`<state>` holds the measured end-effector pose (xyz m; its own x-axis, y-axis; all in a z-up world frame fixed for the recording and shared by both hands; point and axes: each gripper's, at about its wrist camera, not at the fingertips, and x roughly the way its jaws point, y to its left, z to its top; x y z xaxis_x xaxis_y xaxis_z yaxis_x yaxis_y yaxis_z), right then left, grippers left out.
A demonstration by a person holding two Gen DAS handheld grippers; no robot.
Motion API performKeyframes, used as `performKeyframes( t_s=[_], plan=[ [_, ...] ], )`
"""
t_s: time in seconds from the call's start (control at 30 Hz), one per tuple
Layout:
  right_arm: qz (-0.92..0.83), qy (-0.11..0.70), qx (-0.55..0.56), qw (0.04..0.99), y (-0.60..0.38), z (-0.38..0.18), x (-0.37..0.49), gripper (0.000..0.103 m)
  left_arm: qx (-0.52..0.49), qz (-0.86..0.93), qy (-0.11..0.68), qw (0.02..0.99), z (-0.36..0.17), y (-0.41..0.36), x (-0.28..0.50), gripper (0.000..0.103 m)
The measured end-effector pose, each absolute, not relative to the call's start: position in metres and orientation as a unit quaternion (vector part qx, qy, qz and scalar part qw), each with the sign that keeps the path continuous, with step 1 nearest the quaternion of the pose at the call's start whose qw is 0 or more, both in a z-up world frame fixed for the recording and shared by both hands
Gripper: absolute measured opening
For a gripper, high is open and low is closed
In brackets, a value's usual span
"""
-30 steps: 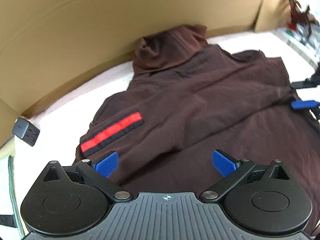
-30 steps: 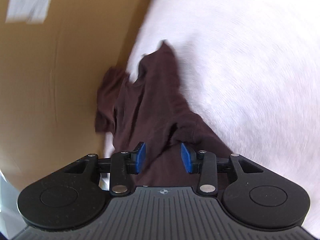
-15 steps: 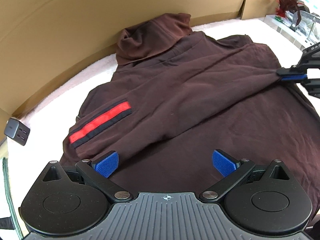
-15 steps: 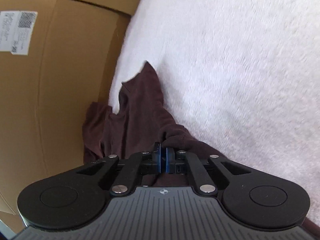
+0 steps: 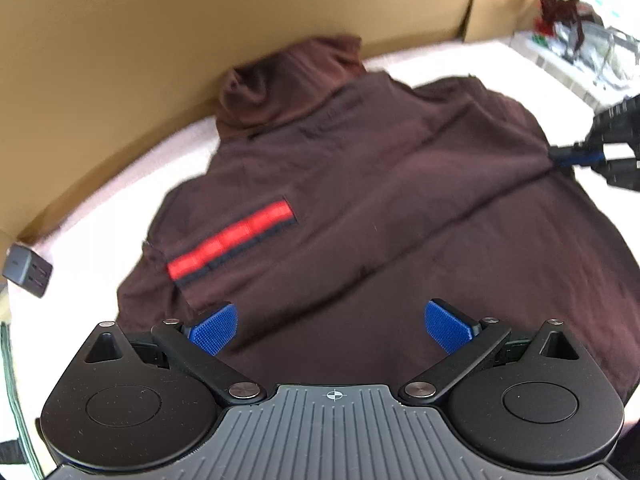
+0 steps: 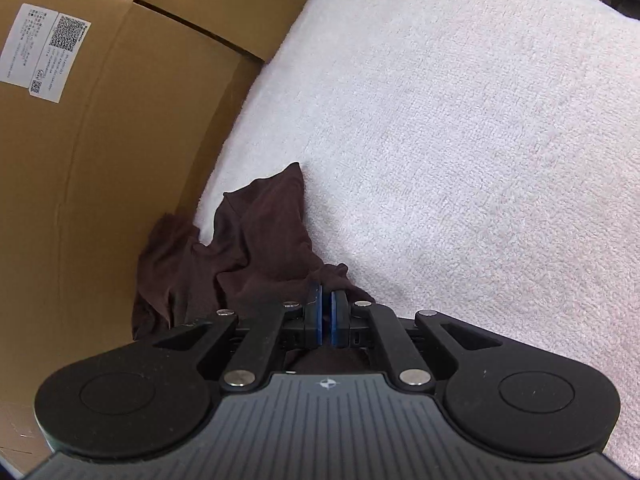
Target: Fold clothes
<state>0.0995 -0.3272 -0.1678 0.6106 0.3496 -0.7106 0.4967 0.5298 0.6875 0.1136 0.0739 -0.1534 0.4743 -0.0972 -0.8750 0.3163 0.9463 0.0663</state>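
Observation:
A dark brown hooded top (image 5: pixel 400 208) with a red and black stripe (image 5: pixel 232 240) lies spread on a white towel (image 5: pixel 100 216), its hood against the cardboard wall. My left gripper (image 5: pixel 332 326) hovers open over its near hem, nothing between the blue pads. At the garment's right edge the right gripper (image 5: pixel 576 156) is shut on a fold of the brown cloth. In the right wrist view that gripper (image 6: pixel 325 316) pinches the fabric, and a loose bunch of the brown top (image 6: pixel 256 232) trails ahead toward the wall.
A cardboard wall (image 5: pixel 160 60) runs along the back and left; in the right wrist view the cardboard (image 6: pixel 80 160) carries a white label (image 6: pixel 40 52). A grey charger (image 5: pixel 26 270) sits at the left edge. Cluttered items (image 5: pixel 568 12) stand at the far right. Bare white towel (image 6: pixel 480 160) extends right.
The right gripper closed from open onto the garment's edge a second ago and has stayed shut, lifting the cloth slightly. The left gripper drifted, so the top now sits further right in its view.

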Motion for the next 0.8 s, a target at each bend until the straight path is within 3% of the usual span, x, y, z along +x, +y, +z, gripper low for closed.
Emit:
performKeyframes(
  t_s=[0.27, 0.53, 0.6, 0.63, 0.67, 0.73, 0.8],
  plan=[
    [-0.033, 0.464, 0.459, 0.757, -0.335, -0.155, 0.099, 0.011, 0.106, -0.126, 0.508, 0.846, -0.171, 0.069, 0.151, 0.103],
    [0.031, 0.457, 0.317, 0.831, -0.353, -0.096, 0.128, 0.013, 0.115, -0.149, 0.523, 0.831, -0.19, 0.069, 0.134, 0.103],
    [0.065, 0.477, 0.255, 0.839, -0.343, -0.095, 0.156, 0.024, 0.116, -0.151, 0.524, 0.83, -0.186, 0.068, 0.135, 0.103],
    [0.083, 0.486, 0.222, 0.841, -0.338, -0.096, 0.169, 0.042, 0.117, -0.153, 0.522, 0.831, -0.183, 0.067, 0.135, 0.103],
    [0.094, 0.495, 0.191, 0.842, -0.332, -0.099, 0.18, 0.048, 0.121, -0.154, 0.519, 0.832, -0.182, 0.066, 0.134, 0.103],
    [0.098, 0.514, 0.152, 0.839, -0.326, -0.107, 0.199, 0.048, 0.128, -0.156, 0.513, 0.835, -0.178, 0.065, 0.133, 0.103],
    [0.079, 0.53, 0.186, 0.824, -0.334, -0.118, 0.21, 0.048, 0.13, -0.155, 0.505, 0.839, -0.174, 0.065, 0.133, 0.103]
  ],
)
